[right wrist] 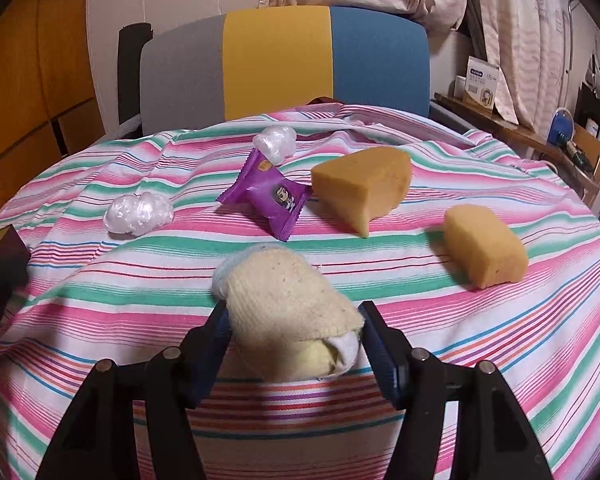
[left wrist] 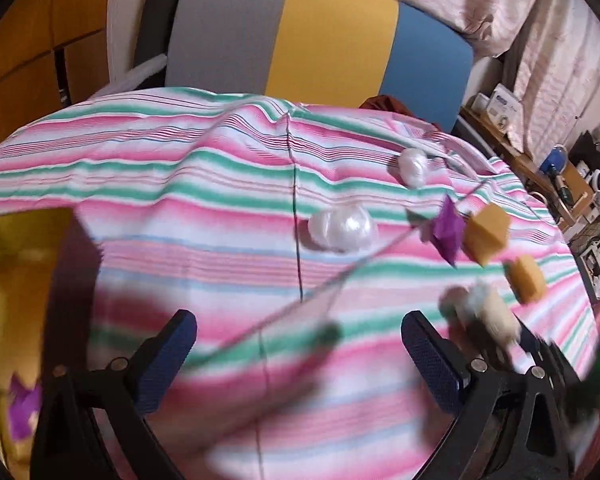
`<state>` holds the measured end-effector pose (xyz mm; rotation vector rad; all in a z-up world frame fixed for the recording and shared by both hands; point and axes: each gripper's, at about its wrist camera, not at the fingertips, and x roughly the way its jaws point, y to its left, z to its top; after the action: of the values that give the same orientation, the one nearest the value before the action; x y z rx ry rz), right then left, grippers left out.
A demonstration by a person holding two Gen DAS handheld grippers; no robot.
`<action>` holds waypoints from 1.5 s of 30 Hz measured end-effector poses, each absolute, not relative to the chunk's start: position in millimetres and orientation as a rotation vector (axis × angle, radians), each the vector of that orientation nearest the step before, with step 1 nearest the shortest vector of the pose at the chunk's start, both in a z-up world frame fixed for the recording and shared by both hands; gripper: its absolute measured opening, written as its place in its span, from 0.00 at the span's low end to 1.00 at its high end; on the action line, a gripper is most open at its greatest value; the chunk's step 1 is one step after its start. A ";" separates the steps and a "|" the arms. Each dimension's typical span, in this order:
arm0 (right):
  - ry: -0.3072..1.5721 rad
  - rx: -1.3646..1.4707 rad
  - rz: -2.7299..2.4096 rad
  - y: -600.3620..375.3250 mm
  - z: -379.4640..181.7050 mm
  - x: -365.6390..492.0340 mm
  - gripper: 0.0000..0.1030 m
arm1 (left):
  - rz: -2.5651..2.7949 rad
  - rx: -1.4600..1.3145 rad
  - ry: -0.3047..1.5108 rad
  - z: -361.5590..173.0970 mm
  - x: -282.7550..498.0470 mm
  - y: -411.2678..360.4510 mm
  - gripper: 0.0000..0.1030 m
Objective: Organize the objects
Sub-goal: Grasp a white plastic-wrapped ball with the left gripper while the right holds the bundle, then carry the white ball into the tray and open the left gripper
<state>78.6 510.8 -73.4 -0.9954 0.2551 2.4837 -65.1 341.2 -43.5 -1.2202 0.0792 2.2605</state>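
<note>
The right gripper (right wrist: 294,322) clenched a rolled cream sock (right wrist: 288,300) near the striped cloth's (right wrist: 100,300) front edge. Beyond lay a purple snack packet (right wrist: 266,194), two yellow sponge pieces (right wrist: 364,188) (right wrist: 484,250) and two white plastic wads (right wrist: 138,214) (right wrist: 276,142). The left gripper (left wrist: 300,356) hung released and empty over bare cloth beside a dark box (left wrist: 32,280).
</note>
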 end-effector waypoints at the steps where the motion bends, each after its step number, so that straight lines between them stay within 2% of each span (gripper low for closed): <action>1: 0.250 -0.991 2.483 510.4 -73.7 78.7 0.63 | 2.260 -1.224 0.079 -46.2 -72.0 348.0 1.00; 5: 0.241 -0.977 2.483 510.1 -75.1 79.7 0.63 | 2.274 -1.209 0.108 -55.6 -95.8 374.6 0.98; 12: 0.220 -0.990 2.463 509.2 -79.6 76.0 0.63 | 2.273 -1.121 0.269 -73.6 -105.8 411.9 0.83; 15: 0.238 -1.021 2.453 512.3 -84.5 73.1 0.62 | 2.273 -1.093 0.312 -79.8 -104.3 419.2 0.70; 17: 0.247 -1.014 2.458 513.4 -84.6 74.3 0.62 | 2.287 -1.083 0.333 -80.2 -103.7 422.0 0.67; 18: 0.247 -1.014 2.458 513.5 -84.7 74.2 0.62 | 2.281 -1.073 0.324 -78.9 -103.7 422.8 0.57; 19: 0.244 -1.013 2.457 513.1 -84.9 74.4 0.62 | 2.280 -1.066 0.323 -78.5 -103.7 423.3 0.51; 21: 0.232 -1.011 2.454 511.5 -85.1 73.9 0.62 | 2.288 -1.060 0.317 -79.0 -103.5 422.2 0.48; 24: 0.214 -1.005 2.448 509.4 -84.8 73.9 0.62 | 2.313 -1.051 0.294 -77.8 -102.2 414.8 0.37; 37: 0.149 -0.997 2.427 503.1 -82.9 72.4 0.60 | 2.355 -0.786 0.361 -53.0 -29.9 377.8 0.37; 45: 0.112 -0.994 2.409 500.0 -81.6 71.7 0.60 | 2.325 -0.857 0.213 -48.4 5.0 322.3 0.37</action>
<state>71.7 500.0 -81.6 -0.9939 0.1116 2.4089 5.0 322.3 -48.4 -0.8569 0.2133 2.3253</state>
